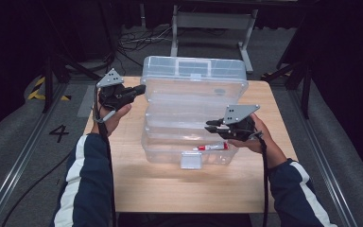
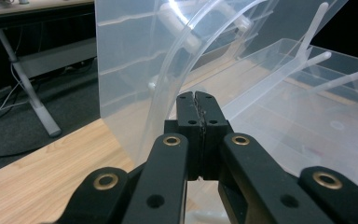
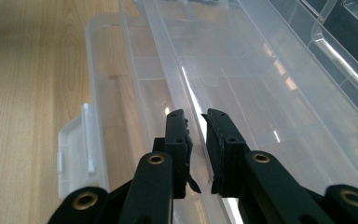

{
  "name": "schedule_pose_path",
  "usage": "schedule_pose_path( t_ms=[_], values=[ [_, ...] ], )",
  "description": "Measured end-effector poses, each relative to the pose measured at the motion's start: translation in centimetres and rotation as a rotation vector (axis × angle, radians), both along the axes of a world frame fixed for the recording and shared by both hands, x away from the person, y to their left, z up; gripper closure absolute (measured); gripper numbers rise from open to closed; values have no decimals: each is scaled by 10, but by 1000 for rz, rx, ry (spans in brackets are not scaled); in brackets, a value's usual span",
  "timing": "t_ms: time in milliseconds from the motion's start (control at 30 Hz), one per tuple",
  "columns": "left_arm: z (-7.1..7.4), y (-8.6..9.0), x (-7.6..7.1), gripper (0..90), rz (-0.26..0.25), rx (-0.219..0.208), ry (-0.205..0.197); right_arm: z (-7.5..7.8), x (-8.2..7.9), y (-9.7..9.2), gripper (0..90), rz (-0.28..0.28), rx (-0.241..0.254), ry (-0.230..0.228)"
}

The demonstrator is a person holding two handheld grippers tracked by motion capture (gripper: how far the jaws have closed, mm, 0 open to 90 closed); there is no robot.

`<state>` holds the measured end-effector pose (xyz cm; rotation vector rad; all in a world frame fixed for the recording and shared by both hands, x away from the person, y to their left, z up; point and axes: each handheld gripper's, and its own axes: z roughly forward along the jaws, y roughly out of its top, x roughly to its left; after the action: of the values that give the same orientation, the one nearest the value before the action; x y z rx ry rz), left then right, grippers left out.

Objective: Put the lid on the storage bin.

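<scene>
High view, box: a clear, ribbed plastic tiered organiser box (image 1: 194,94) stands open mid-table on the pale wood-grain table (image 1: 123,179); a small red-and-white tube (image 1: 211,147) lies in its bottom tray.
Left gripper view: the left gripper (image 2: 197,100) has its black matte jaws pressed together, empty, at the curved translucent hinge arm (image 2: 168,84).
Right gripper view: the right gripper (image 3: 196,120) has its jaws narrowly apart, straddling a thin tray wall (image 3: 177,88); whether they pinch it I cannot tell.

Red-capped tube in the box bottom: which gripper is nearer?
Right. The right gripper hangs just above and beside the tube, over the box's right front. The left gripper sits far off at the box's back left corner, by the raised lid.
</scene>
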<state>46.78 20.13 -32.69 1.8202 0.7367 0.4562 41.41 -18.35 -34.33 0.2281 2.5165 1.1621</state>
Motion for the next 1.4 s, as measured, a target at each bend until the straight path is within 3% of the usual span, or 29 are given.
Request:
schedule_pose_path(
  t_ms=[200,367,433,667,800,1133,1400],
  values=[
    [0,-3,-9,900,2,38,-22,0,-3,-1,769,18,-17,7],
    [0,-5,-14,900,-6,38,-33,-1,-5,-4,762,5,-15,13],
    [0,-7,-16,900,-4,60,-39,-1,-6,-8,759,-8,-18,14],
    [-1,-7,-27,900,-13,64,-53,1,-12,-25,784,-46,-4,13],
    [-1,-3,-35,900,-31,43,-61,2,-14,-29,797,-48,0,15],
    [-7,-2,-44,900,-46,57,-53,-1,-17,-28,801,-39,-16,17],
    [-13,-2,-50,900,-54,86,-52,0,-22,-39,794,-54,4,21]
  ],
)
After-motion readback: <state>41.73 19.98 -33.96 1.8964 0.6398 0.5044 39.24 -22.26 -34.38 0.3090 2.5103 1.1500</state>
